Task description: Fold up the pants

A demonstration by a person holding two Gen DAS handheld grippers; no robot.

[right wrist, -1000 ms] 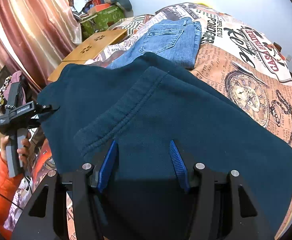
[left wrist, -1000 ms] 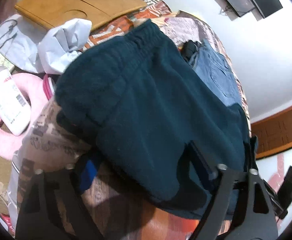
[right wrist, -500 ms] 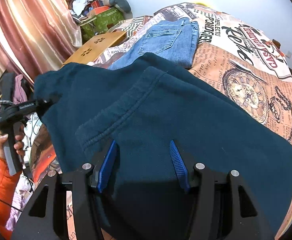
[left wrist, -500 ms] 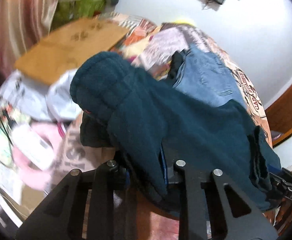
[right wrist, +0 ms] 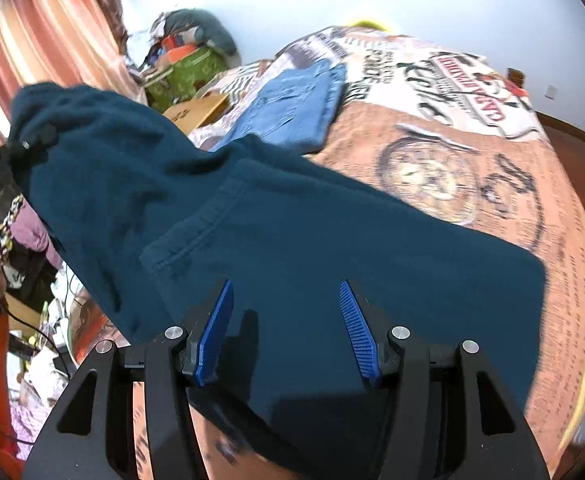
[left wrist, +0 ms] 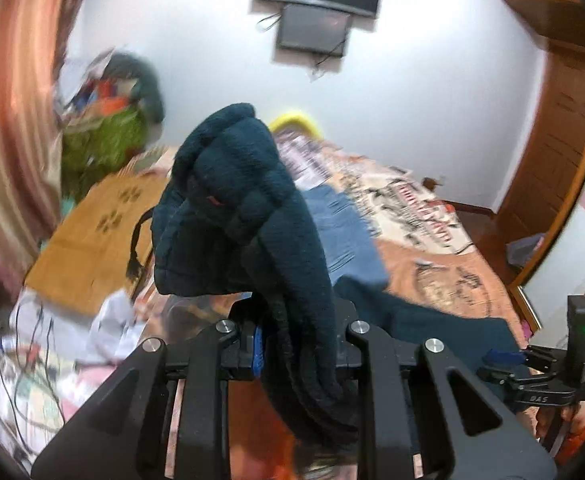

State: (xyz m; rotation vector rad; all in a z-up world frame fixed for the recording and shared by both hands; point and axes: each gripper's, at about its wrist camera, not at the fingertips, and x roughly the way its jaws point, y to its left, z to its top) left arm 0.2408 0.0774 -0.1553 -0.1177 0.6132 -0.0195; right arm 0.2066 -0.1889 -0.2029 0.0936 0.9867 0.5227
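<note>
Dark teal sweatpants (right wrist: 292,224) lie folded on the printed bedspread (right wrist: 492,184). My left gripper (left wrist: 298,344) is shut on the sweatpants' waistband end (left wrist: 236,208) and holds it bunched up in the air above the bed's left side. In the right wrist view the same lifted end (right wrist: 92,140) rises at the left. My right gripper (right wrist: 286,328) is open, its blue pads (right wrist: 216,328) hovering just above the near part of the sweatpants. It also shows at the far right of the left wrist view (left wrist: 504,358).
Folded blue jeans (right wrist: 296,104) lie on the bed beyond the sweatpants. A wooden lap tray (left wrist: 92,240) sits at the bed's left edge. Clutter, cables and a green bag (right wrist: 188,68) stand by the curtain. A wall screen (left wrist: 316,12) hangs at the back.
My left gripper closed on the sweatpants' waistband end and lifted it high off the bed, tilting upward. My right gripper stayed open over the near part, moving little.
</note>
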